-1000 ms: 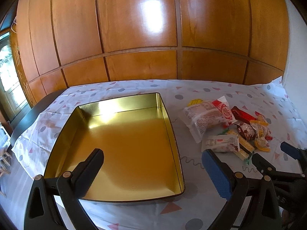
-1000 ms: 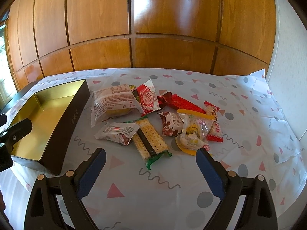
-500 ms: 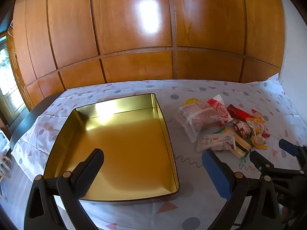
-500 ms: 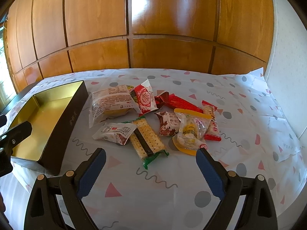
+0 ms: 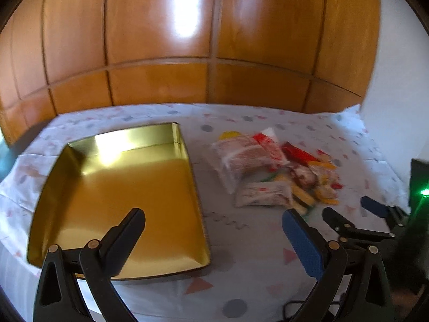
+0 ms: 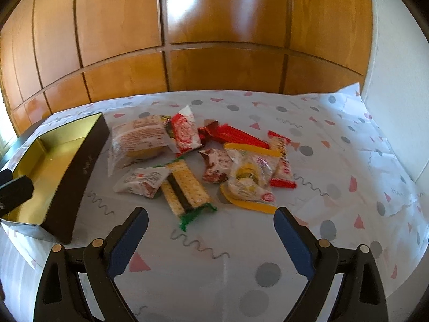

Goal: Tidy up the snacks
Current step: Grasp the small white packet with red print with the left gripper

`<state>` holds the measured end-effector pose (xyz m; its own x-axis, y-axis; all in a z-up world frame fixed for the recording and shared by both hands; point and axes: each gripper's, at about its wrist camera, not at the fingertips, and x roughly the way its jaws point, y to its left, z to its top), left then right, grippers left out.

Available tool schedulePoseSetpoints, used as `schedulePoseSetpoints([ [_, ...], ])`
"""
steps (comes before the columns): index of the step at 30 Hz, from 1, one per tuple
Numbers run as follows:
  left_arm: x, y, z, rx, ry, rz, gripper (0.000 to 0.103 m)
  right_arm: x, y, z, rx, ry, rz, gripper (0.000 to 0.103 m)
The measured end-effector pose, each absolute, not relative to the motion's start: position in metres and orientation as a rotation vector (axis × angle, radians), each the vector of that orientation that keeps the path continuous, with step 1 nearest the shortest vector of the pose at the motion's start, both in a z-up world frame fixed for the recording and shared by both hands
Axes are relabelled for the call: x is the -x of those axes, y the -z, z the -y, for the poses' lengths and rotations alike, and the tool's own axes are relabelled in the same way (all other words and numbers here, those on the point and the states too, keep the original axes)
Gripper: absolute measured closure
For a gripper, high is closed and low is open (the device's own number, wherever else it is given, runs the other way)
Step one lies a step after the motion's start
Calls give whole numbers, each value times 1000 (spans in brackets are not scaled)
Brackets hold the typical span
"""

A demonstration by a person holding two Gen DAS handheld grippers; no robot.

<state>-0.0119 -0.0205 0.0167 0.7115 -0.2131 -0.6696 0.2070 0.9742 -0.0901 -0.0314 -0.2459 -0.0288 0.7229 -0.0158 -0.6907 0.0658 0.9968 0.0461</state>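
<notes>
Both tools, left (image 5: 213, 229) and right (image 6: 210, 226), jaws apart, empty, nearer the snacks (image 6: 203, 158) than before

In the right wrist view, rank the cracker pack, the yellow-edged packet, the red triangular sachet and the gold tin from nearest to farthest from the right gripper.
From the right gripper:
1. Cracker pack, just ahead, slightly left.
2. Yellow-edged packet, ahead, right.
3. Red triangular sachet, farther back, centre-left.
The gold tin at far left spans near to far, so I leave it unranked.
</notes>
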Motion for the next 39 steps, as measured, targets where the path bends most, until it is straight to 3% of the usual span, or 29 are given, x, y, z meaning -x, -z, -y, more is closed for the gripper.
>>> schedulePoseSetpoints([
  [3,7,-21,34,-54,290,-754,2,34,33,255,-80,60,-771,7],
  [5,1,-19,46,-121,341,-785,12,35,35,262,-90,69,-776,7],
  [7,-11,-14,59,-174,444,-849,31,37,35,269,-103,80,-780,7],
  [10,-22,-3,81,-322,577,-880,40,38,35,278,-119,89,-777,7],
  [18,-50,28,129,-638,722,-865,42,35,40,292,-147,93,-792,7],
  [26,-87,59,152,-696,787,-940,41,32,47,303,-173,95,-823,7],
  [30,-90,61,161,-680,795,-937,63,30,50,308,-185,103,-831,8],
  [33,-87,51,158,-601,804,-946,82,28,54,314,-207,112,-848,18],
  [39,-57,36,147,-433,833,-942,87,28,62,323,-240,130,-882,26],
])
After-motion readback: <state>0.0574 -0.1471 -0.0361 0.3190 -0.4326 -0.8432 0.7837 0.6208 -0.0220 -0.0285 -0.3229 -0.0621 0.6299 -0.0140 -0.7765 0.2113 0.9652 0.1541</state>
